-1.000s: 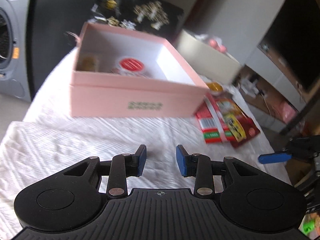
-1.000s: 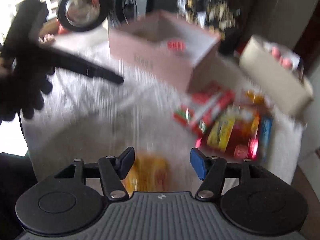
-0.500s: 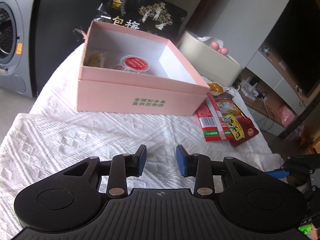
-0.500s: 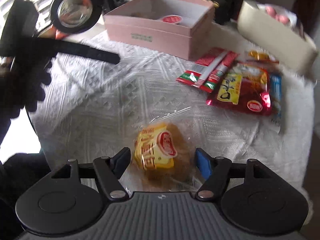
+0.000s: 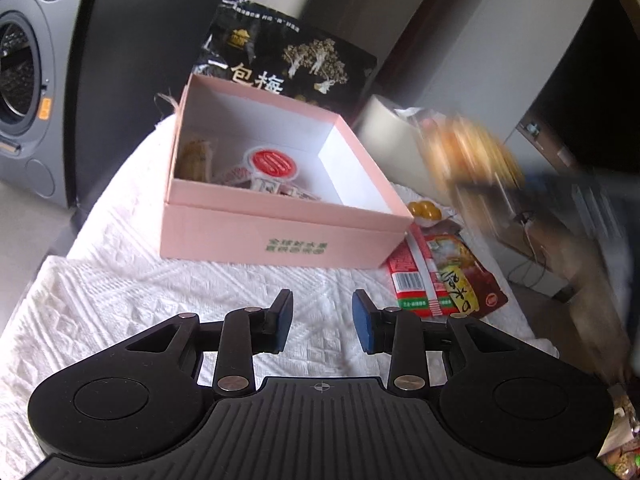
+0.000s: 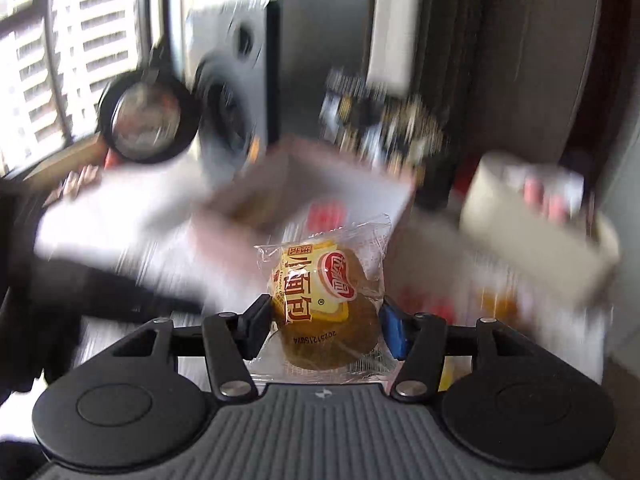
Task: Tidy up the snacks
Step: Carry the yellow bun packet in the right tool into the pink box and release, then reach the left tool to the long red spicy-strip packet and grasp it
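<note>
right gripper (image 6: 322, 322) pinches bread packet (image 6: 324, 300); left gripper (image 5: 322, 320) agape

Pink box (image 5: 280, 236) beyond parted left claw (image 5: 322, 322)

The small bread (image 6: 326, 300) sits in a clear, shiny plastic wrapper that crinkles. The pink box (image 5: 280, 236) looks like smooth, matt cardboard, white inside. The white cloth (image 5: 120, 296) under it is bumpy and woven. The red snack packs (image 5: 444, 284) are glossy plastic. The gripper fingers (image 5: 282, 320) are matt black plastic with blue pads.
</note>
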`<state>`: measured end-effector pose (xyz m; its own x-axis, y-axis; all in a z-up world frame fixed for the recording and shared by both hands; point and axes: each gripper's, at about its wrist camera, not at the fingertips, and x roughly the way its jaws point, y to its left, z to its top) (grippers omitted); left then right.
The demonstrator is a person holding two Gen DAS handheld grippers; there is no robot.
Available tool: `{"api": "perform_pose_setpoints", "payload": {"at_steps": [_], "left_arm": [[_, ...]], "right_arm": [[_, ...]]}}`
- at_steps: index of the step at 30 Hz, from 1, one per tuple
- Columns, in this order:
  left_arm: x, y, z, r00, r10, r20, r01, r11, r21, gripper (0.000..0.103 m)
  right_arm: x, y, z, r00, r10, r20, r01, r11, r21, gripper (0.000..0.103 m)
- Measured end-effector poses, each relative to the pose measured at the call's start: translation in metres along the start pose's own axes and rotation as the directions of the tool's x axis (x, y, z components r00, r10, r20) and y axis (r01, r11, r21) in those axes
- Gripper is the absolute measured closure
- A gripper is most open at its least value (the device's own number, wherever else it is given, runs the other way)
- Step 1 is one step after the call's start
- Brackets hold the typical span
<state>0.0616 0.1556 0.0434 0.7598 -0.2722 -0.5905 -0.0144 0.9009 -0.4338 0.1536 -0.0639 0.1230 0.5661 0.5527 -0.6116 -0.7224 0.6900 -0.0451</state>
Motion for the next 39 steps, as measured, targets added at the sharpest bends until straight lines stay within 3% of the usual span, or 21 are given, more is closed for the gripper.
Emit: {"api": "perform_pose_setpoints", "payload": {"at_steps": [2,4,8,11,15,20,23,26,35,37,39], "left_arm": [[0.001,0.001,0.001,1.0,0.016,-0.008,-0.016,1.0,0.002,0.066],[0.001,0.003,0.0,0.999,0.031,-0.014,-0.031,1.0,-0.002,0.066],[0.009,0.008,0.001,0.998,0.055,-0.033,-0.055,0.998,-0.005,0.066],[0.024,0.004,0.002,0.997,0.057,-0.057,-0.056,0.998,0.006,0.066],[0.043,-0.02,0.006,0.997,0.016,-0.081,-0.011,0.998,0.057,0.066],[0.071,-0.058,0.008,0.992,-0.032,-0.119,0.048,0.99,0.132,0.066],[0.088,-0.079,0.01,0.991,-0.045,-0.126,0.064,0.986,0.155,0.066],[0.103,-0.099,0.013,0.991,-0.051,-0.123,0.073,0.981,0.181,0.066],[0.129,-0.135,0.01,0.993,-0.004,-0.118,0.037,0.958,0.283,0.066],[0.134,-0.145,0.007,0.994,0.036,-0.1,0.001,0.938,0.346,0.066],[0.14,-0.153,0.002,0.989,0.129,-0.067,-0.088,0.896,0.435,0.06]], "right_arm": [[0.02,-0.009,0.029,0.992,-0.008,0.127,0.003,0.999,0.041,0.043],[0.042,-0.019,0.049,0.983,-0.005,0.186,-0.01,0.996,0.085,0.034],[0.073,-0.039,0.066,0.991,0.044,0.13,-0.069,0.979,0.19,0.034],[0.07,-0.046,0.05,0.995,0.045,0.086,-0.062,0.978,0.198,0.034],[0.045,-0.058,0.005,0.995,-0.086,0.045,0.077,0.981,0.176,0.034],[0.022,-0.083,-0.051,0.966,-0.256,-0.025,0.256,0.947,0.195,0.034],[0.014,-0.094,-0.08,0.954,-0.293,-0.065,0.3,0.926,0.228,0.034],[0.011,-0.103,-0.103,0.956,-0.285,-0.072,0.294,0.914,0.281,0.034],[0.008,-0.108,-0.129,0.967,-0.252,0.036,0.218,0.892,0.397,0.027],[0.008,-0.112,-0.135,0.97,-0.236,0.057,0.189,0.882,0.432,0.027],[0.006,-0.117,-0.138,0.973,-0.221,0.065,0.166,0.869,0.467,0.027]]}}
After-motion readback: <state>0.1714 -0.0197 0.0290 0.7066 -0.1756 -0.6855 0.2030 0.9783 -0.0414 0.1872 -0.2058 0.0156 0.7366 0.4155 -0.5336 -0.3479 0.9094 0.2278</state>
